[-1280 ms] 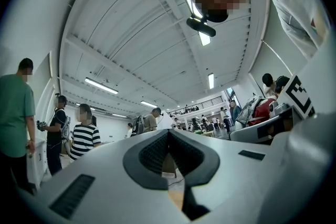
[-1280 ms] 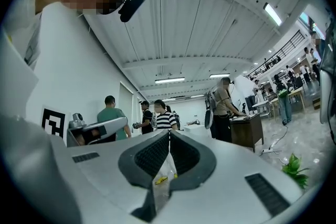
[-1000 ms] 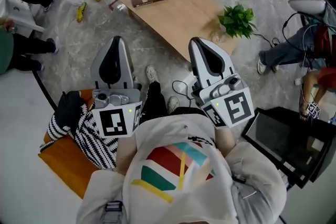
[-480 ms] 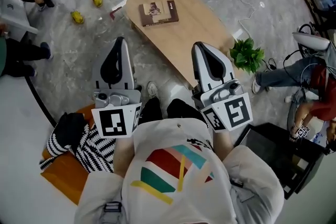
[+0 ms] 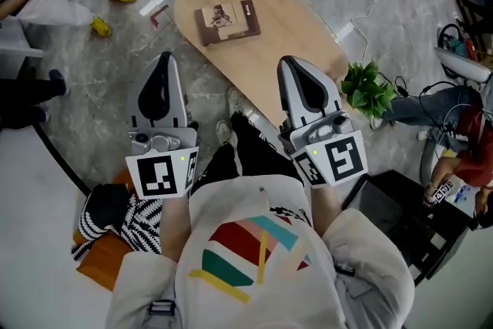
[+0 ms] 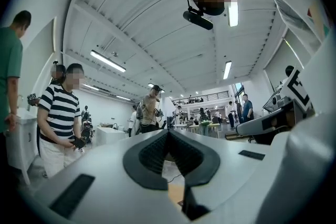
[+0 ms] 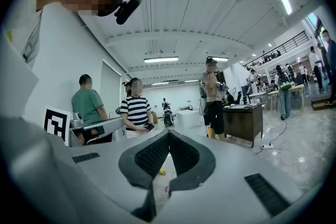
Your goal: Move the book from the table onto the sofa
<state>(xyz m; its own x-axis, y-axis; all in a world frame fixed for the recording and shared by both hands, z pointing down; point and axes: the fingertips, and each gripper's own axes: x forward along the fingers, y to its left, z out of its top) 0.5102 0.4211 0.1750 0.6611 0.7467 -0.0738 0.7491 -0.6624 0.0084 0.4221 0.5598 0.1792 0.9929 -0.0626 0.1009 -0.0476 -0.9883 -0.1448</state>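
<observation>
A brown book [image 5: 226,21] lies flat on the far part of an oval wooden table [image 5: 296,31]. In the head view my left gripper [image 5: 164,59] hangs over the marble floor to the left of the table's near end, shut and with nothing in it. My right gripper [image 5: 290,62] is over the table's near edge, also shut and not holding anything. Both point level toward the book and are well short of it. The left gripper view shows the left gripper [image 6: 168,132] with its pads together. In the right gripper view the right gripper [image 7: 168,135] looks the same.
A potted plant [image 5: 367,88] stands on the floor at the table's right end. A black case [image 5: 400,216] sits at my right. An orange cushion [image 5: 98,267] with a striped cloth [image 5: 127,223] lies at my lower left. People stand at the upper left, cables cross the floor.
The person has stepped toward the table, so the book and table sit nearer in view. Both grippers came forward with them, still shut. The orange cushion slid down and back.
</observation>
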